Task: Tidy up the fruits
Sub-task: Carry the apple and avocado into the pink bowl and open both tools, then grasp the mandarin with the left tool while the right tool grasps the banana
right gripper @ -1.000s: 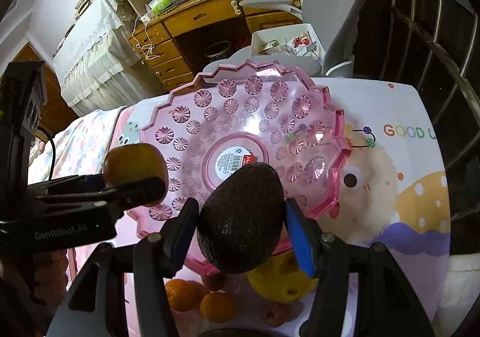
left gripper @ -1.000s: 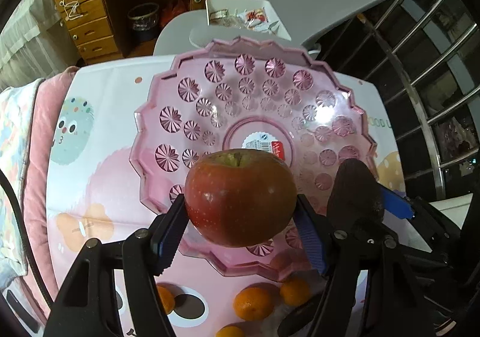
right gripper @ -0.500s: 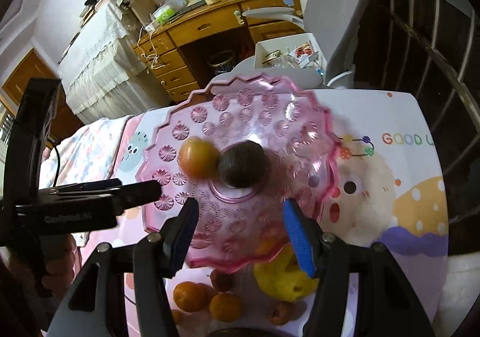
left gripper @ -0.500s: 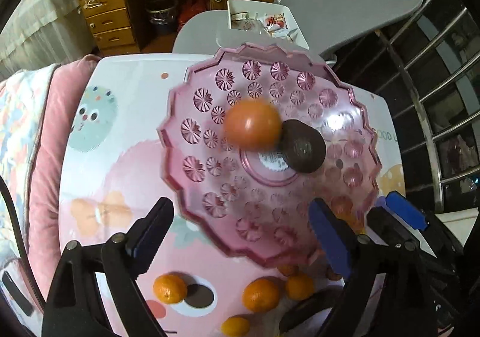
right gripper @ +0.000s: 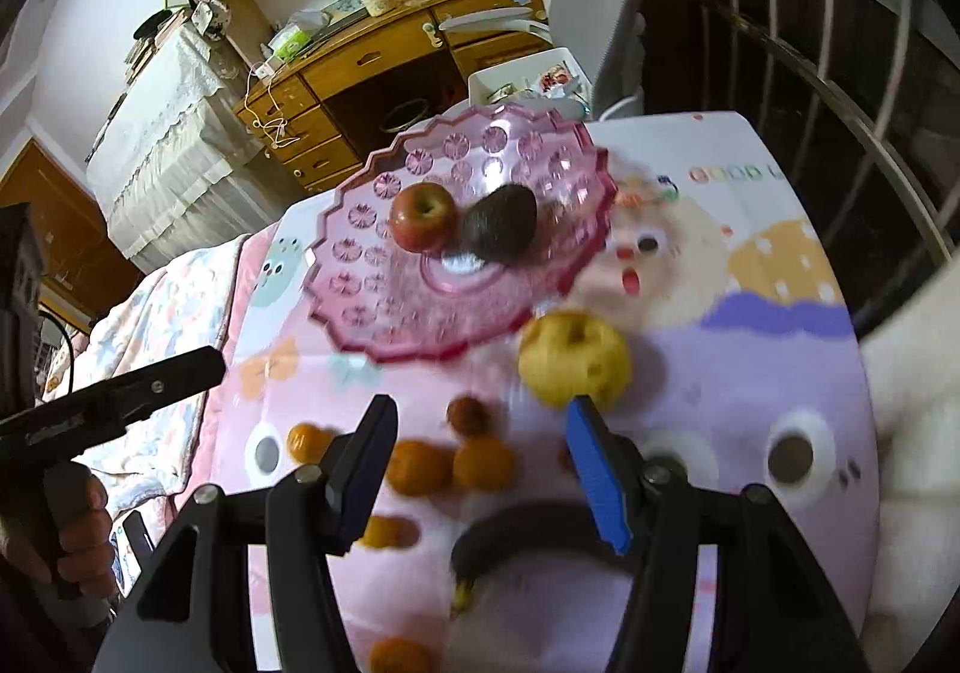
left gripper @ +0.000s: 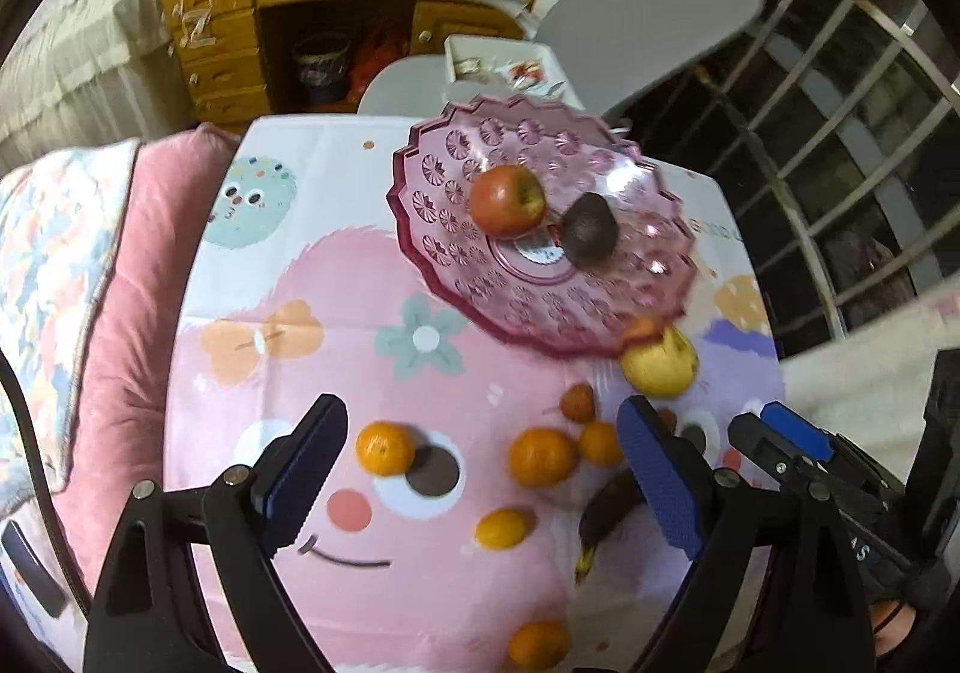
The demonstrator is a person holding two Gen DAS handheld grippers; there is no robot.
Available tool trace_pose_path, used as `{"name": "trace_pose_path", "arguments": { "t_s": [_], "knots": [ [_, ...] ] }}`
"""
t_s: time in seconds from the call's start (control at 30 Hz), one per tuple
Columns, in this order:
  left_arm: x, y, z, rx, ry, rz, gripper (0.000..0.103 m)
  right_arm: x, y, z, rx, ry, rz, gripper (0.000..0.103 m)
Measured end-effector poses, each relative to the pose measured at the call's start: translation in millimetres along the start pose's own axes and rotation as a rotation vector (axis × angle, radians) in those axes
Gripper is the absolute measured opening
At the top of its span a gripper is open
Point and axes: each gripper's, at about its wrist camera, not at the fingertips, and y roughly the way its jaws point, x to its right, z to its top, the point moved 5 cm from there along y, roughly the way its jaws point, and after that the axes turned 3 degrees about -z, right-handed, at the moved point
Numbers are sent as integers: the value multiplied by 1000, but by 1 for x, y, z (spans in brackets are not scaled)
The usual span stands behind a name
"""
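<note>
Apple (left gripper: 507, 200) and avocado (left gripper: 589, 236) lie side by side, touching, in the pink bowl (left gripper: 444, 253) on the surface (left gripper: 384, 601). Yellow fruit (left gripper: 659, 362) sits just beside the bowl rim; oranges (left gripper: 541, 457) lie nearer. Left gripper (left gripper: 480, 478): released, nothing between its pads. Right gripper (right gripper: 483, 475): released, empty.

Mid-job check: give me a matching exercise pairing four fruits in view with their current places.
Things:
1. red apple
2. dark avocado
3. yellow apple
4. blackened banana

Places:
A. on the cloth, at the pink plastic plate's near rim
B. on the plate, left
C. nearest the cameras, on the cloth
D. on the plate, right

Pairs: 1-B, 2-D, 3-A, 4-C
</note>
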Motion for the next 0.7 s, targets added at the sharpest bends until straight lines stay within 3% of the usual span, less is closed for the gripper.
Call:
{"name": "trace_pose_path", "arguments": {
  "t_s": [0.23, 0.5, 0.7],
  "knots": [
    [-6, -44, -55, 45, 54, -30, 91, -15, -32, -50, 15, 17, -26, 60],
    [-14, -58, -107, 6, 36, -54, 91, -26, -52, -97, 1, 10, -62, 60],
    [-17, -53, -135, -49, -6, -50, 91, -27, -53, -114, -15, -37, -74, 60]
  ]
}}
